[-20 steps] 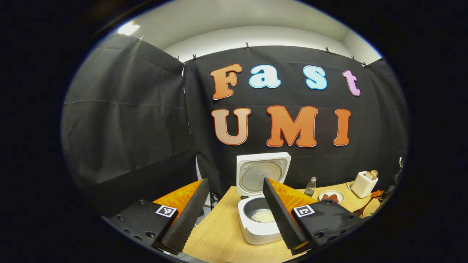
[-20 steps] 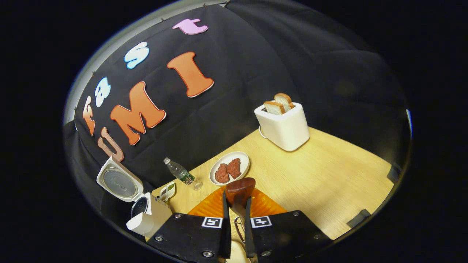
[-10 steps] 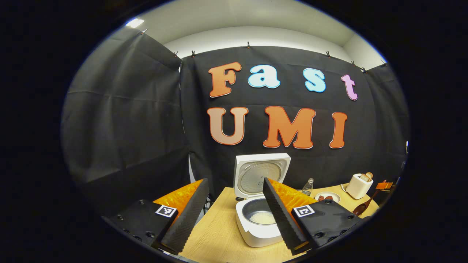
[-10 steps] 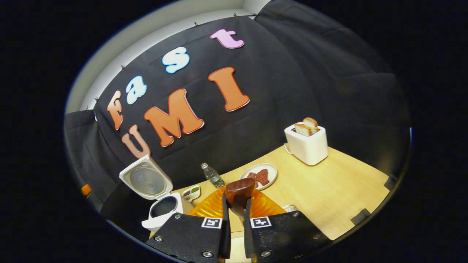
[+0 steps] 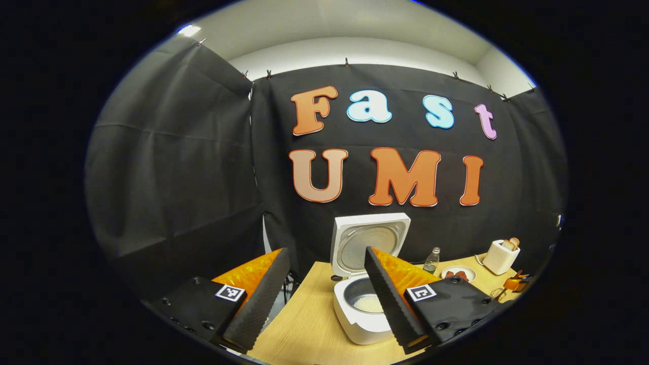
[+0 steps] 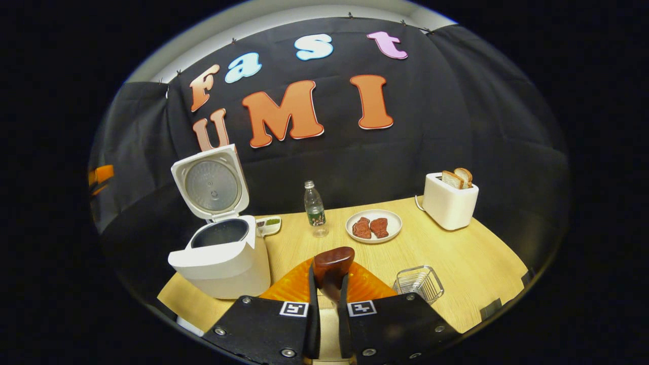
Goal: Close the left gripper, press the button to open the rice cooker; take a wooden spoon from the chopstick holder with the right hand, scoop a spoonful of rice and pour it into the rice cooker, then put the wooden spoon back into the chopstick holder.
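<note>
**Spoon clamped, cooker lid up**

Left gripper view: the left gripper (image 5: 324, 294) hangs with its fingers spread wide, touching nothing. Between them stands the rice cooker (image 5: 362, 317), lid raised, white rice in its pot.

Right gripper view: the right gripper (image 6: 327, 304) pinches the wooden spoon (image 6: 332, 264), bowl pointing forward. The cooker sits to the left, a wire chopstick holder (image 6: 419, 284) on the table (image 6: 456, 274) to the right. No label can be read.

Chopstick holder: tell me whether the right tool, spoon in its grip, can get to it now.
Probably yes. The right tool, shut on the wooden spoon, sits just left of the wire chopstick holder, whose top is open, with bare table around it and nothing in between.
</note>
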